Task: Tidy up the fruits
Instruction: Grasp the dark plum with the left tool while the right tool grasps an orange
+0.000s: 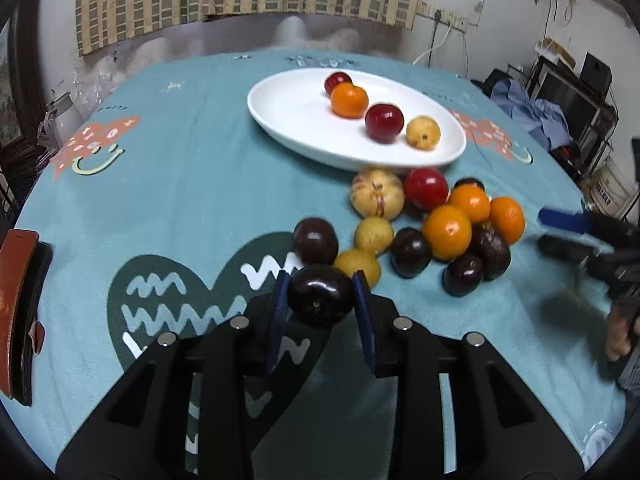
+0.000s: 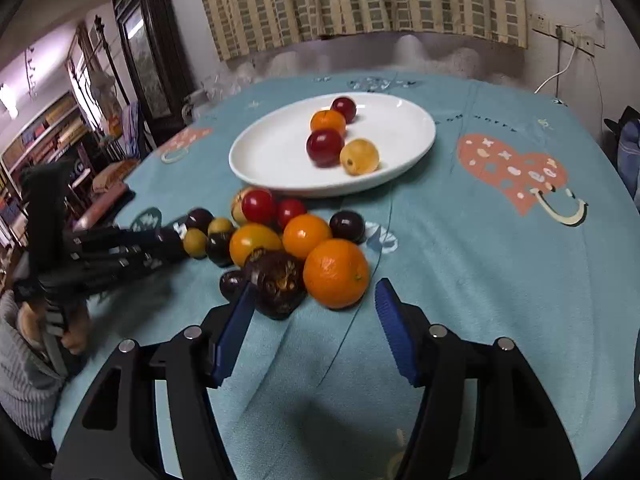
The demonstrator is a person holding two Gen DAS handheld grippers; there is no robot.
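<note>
Nearest the left wrist camera, the black left gripper [image 1: 320, 294] with blue ribbed pads has its jaws closed onto a dark purple, glossy round plum [image 1: 320, 295], one pad on each flank, the fruit low over or resting on the teal patterned tablecloth [image 1: 180, 200]; whether it is already clear of the cloth I cannot tell. Beyond it lies the loose heap of fruit: another dark plum [image 1: 315, 241], small yellow fruits [image 1: 374, 235], a pale striped round fruit [image 1: 376, 193], a red plum [image 1: 425, 188] and several oranges [image 1: 447, 232], all just beside the near rim of the white oval ceramic plate [image 1: 280, 120]; on that plate sit two red plums, one orange and one yellow fruit in a row.

From the right wrist camera, the right gripper [image 2: 316, 300] stands open and empty, its pads apart on either side of a large bright orange [image 2: 336, 273] and a wrinkled dark passion fruit [image 2: 278, 282], touching neither.

To do this step well, I judge the left grip should stay gentle, since a plum bruises and its skin is slippery; lift straight up before swinging over the heap, so neighbours are not sent rolling; set it down in the bare part of the plate, low, then release; the right should centre on the orange alone before closing.
</note>
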